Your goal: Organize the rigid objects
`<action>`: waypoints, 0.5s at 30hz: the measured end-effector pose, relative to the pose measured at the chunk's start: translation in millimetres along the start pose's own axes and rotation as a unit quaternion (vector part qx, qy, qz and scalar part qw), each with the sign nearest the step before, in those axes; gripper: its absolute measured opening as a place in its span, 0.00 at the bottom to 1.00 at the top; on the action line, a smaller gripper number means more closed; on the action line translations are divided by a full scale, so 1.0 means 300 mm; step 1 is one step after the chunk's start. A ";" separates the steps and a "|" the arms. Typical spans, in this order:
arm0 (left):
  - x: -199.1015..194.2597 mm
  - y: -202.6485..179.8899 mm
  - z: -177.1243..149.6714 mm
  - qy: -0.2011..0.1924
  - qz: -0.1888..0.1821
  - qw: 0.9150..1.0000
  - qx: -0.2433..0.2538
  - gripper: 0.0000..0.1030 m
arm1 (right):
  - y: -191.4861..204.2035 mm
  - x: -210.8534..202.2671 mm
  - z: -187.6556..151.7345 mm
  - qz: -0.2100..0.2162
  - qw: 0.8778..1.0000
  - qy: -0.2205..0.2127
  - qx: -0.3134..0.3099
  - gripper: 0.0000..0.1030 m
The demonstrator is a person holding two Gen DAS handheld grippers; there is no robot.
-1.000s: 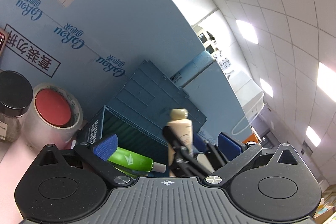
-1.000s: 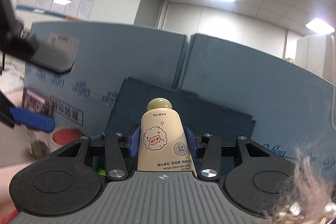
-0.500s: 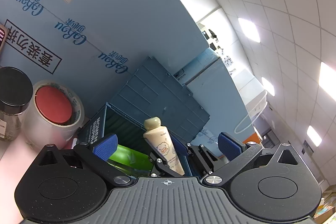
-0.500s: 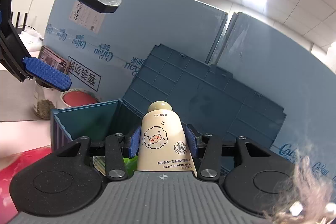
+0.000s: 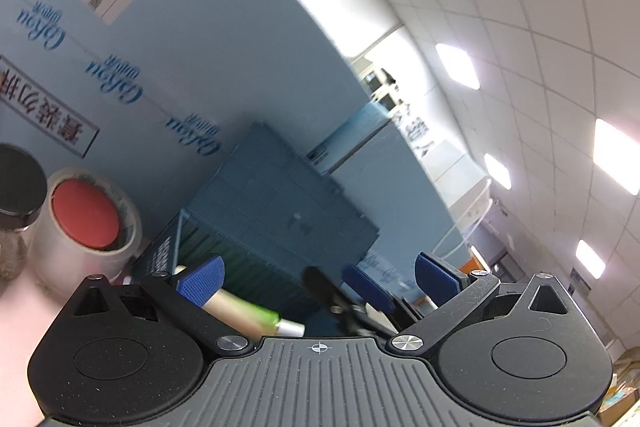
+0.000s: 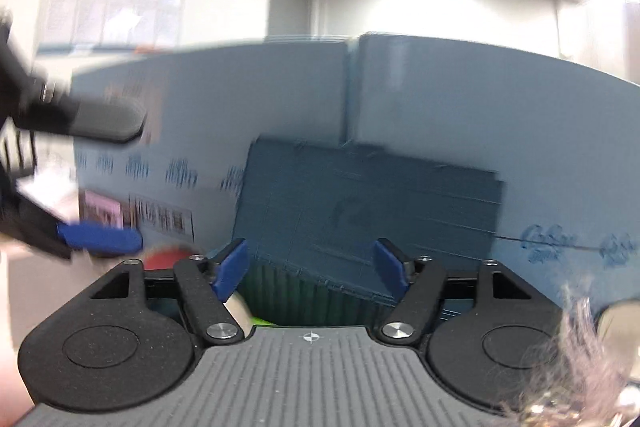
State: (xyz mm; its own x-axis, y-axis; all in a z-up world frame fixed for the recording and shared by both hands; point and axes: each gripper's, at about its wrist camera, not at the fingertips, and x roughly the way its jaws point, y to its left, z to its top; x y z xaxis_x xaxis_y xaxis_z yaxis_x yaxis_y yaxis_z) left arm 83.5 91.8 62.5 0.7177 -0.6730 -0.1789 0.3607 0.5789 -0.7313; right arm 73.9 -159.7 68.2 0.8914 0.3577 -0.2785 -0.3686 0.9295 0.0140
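A dark blue storage box (image 5: 276,223) with its lid leaning open stands ahead in both wrist views; its lid shows in the right wrist view (image 6: 360,211). Inside it lie a cream hand-cream tube (image 5: 236,309) and a green tube (image 5: 270,317) side by side. My left gripper (image 5: 318,277) is open and empty, just above the box. My right gripper (image 6: 312,267) is open and empty over the box, and it shows in the left wrist view (image 5: 348,295). A cream cap (image 6: 236,307) shows below its left finger.
A roll of clear tape with a red core (image 5: 86,215) and a black-lidded jar (image 5: 16,187) stand left of the box on a pink surface. Light blue foam boards (image 5: 160,67) wall off the back. The left gripper's fingers (image 6: 100,239) cross the right wrist view's left side.
My right gripper opened and let go of the cream tube, which now lies in the box beside the green tube. The right gripper has tilted upward; both views are blurred by motion.
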 end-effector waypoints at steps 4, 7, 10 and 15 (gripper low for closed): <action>-0.016 -0.046 -0.014 -0.026 -0.015 0.999 0.024 0.99 | -0.027 -0.089 0.027 -0.014 0.999 -0.026 0.036 0.74; -0.024 -0.087 -0.028 -0.041 -0.025 0.998 0.048 1.00 | -0.042 -0.159 0.038 -0.024 0.997 -0.043 0.056 0.83; -0.035 -0.134 -0.046 -0.054 -0.036 0.995 0.078 1.00 | -0.053 -0.231 0.034 -0.031 0.995 -0.057 0.072 0.87; -0.050 -0.229 -0.094 -0.079 -0.038 0.986 0.144 1.00 | -0.068 -0.345 -0.016 -0.054 0.990 -0.077 0.107 0.95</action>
State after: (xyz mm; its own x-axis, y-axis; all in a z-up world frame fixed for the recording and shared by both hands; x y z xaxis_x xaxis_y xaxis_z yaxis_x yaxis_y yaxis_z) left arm 31.2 49.2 96.7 0.7581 -0.6520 -0.0099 0.5538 0.6518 -0.5181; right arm -12.0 -216.0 92.2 0.9584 0.2487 -0.1404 -0.2187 0.9553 0.1992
